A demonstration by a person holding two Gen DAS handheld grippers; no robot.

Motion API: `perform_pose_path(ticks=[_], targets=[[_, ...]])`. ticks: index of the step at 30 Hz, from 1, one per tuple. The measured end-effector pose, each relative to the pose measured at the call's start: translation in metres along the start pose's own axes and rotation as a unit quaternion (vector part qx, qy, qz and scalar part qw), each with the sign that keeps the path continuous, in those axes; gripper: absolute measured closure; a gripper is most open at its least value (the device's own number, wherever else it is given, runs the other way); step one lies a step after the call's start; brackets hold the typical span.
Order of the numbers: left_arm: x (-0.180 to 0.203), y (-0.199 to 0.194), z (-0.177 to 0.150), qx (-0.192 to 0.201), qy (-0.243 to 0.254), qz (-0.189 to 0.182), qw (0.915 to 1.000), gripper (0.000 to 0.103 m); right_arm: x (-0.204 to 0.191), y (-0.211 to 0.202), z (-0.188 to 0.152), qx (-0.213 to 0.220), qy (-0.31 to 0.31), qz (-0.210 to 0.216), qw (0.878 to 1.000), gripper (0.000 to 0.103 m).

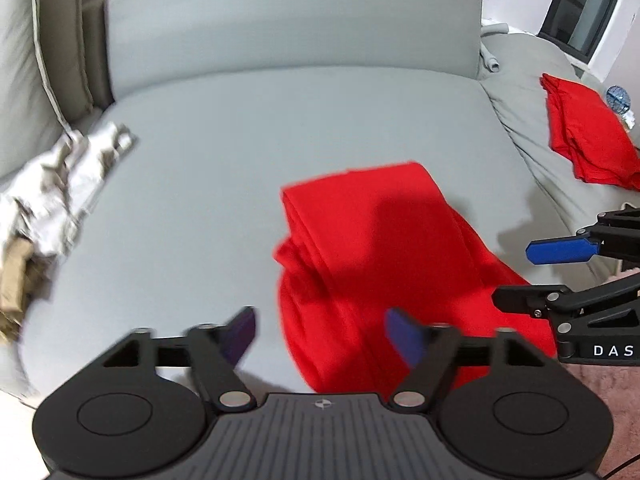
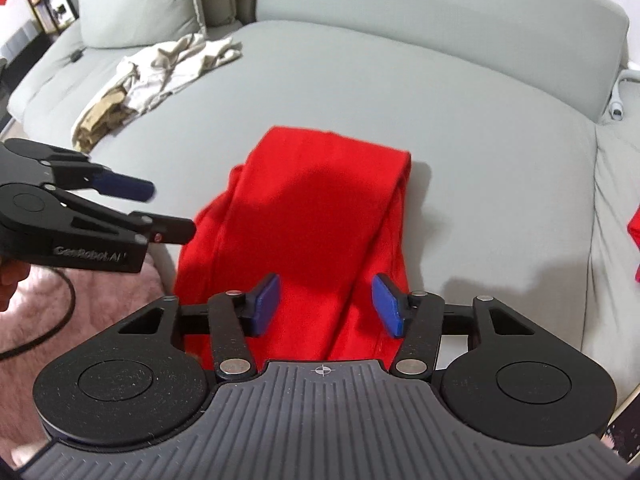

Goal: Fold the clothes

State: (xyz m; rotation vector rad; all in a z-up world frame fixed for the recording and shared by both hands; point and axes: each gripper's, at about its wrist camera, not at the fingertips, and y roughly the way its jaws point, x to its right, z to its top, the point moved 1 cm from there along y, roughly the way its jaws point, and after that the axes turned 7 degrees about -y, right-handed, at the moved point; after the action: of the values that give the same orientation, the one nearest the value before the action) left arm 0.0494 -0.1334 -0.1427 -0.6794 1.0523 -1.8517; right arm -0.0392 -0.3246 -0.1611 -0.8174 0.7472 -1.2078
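Observation:
A red garment lies folded lengthwise on the grey sofa seat, its near end hanging over the front edge; it also shows in the right wrist view. My left gripper is open and empty, hovering above the garment's near left side. My right gripper is open and empty over the garment's near end. Each gripper shows in the other's view: the right gripper at the right edge, the left gripper at the left edge.
A crumpled beige and white pile of clothes lies at the seat's far left. A folded red cloth rests on the right seat section. A back cushion stands at the far left. A pink rug lies below.

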Motion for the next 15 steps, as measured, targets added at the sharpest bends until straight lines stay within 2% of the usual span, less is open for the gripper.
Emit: perform_pose_path(ticks=[4,10,13,15], targets=[[-0.014,-0.031,0.016,0.003,0.058,0.018,0.9981,0.023,0.0,0.004,0.011,0.001,-0.005,-0.007,1.0,0.038],[-0.021,-0.057,0.008,-0.008,0.113,0.026,0.9932,0.018,-0.004,0.018,0.016,0.0,-0.003,-0.002,1.0,0.039],[-0.01,-0.042,-0.003,-0.02,0.114,0.001,0.9933,0.017,-0.004,0.02,0.007,0.003,0.01,-0.012,1.0,0.039],[0.004,-0.014,-0.011,-0.033,0.078,-0.03,0.9959,0.017,-0.004,0.018,0.0,0.004,0.021,-0.014,1.0,0.039]])
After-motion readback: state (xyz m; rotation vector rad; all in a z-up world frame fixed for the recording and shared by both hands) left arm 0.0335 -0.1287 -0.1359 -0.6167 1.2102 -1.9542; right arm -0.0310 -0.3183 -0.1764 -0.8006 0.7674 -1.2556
